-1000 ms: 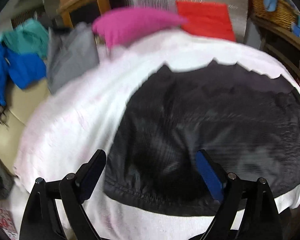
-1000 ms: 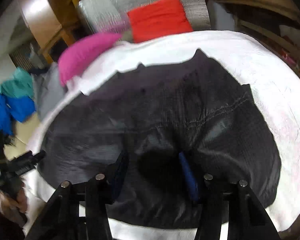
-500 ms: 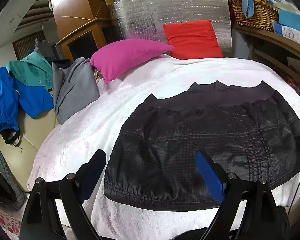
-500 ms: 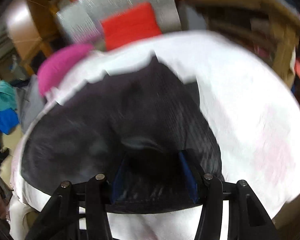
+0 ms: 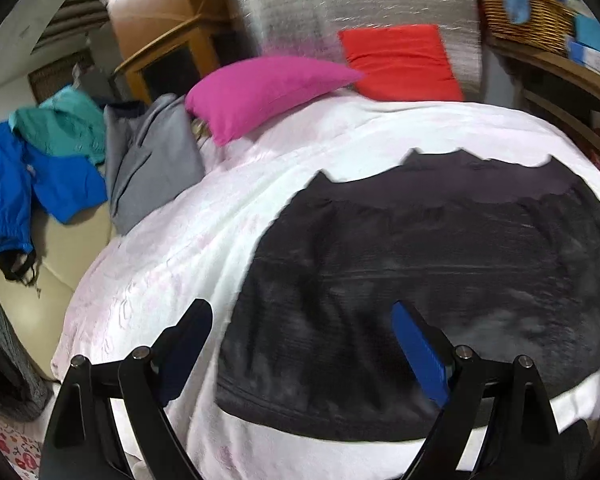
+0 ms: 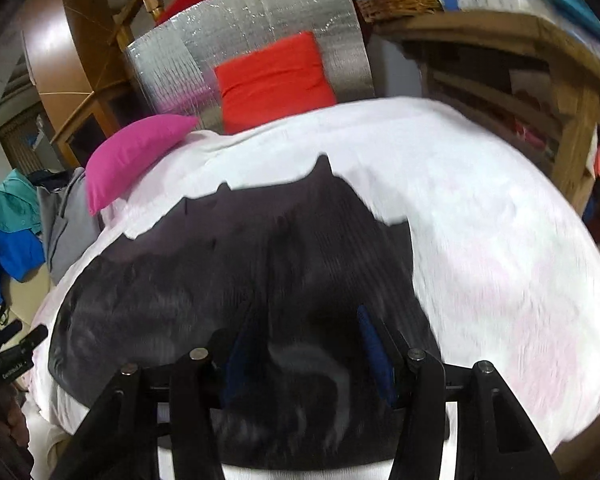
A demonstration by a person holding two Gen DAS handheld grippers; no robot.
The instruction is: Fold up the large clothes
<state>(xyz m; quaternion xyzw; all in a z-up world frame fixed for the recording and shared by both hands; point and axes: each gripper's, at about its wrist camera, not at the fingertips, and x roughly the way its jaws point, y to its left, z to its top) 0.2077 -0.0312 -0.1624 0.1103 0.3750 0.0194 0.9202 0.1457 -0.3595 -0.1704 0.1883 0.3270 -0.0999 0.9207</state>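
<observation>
A black quilted garment [image 5: 420, 260] lies flat and folded on the white blanket [image 5: 180, 260] of a bed. My left gripper [image 5: 300, 312] hangs open and wide over the garment's near left corner, with nothing between its blue pads. In the right wrist view the same garment [image 6: 220, 280] fills the middle. My right gripper [image 6: 300, 324] hovers over its near right part with the jaws about half apart. Dark shadowed fabric shows under them and I see no pinch. The picture is blurred there.
A pink pillow [image 5: 260, 88] and a red cushion [image 5: 396, 60] sit at the bed's far end before a silver foil panel [image 5: 340, 0]. Grey [image 5: 152, 160], blue [image 5: 52, 184] and teal [image 5: 60, 120] clothes lie at the left. Wooden shelves [image 6: 540, 80] stand at the right.
Both views have shifted a little over the garment. The right one has tilted up and now shows more of the shelves. The jaws stand as before and the garment lies unmoved.
</observation>
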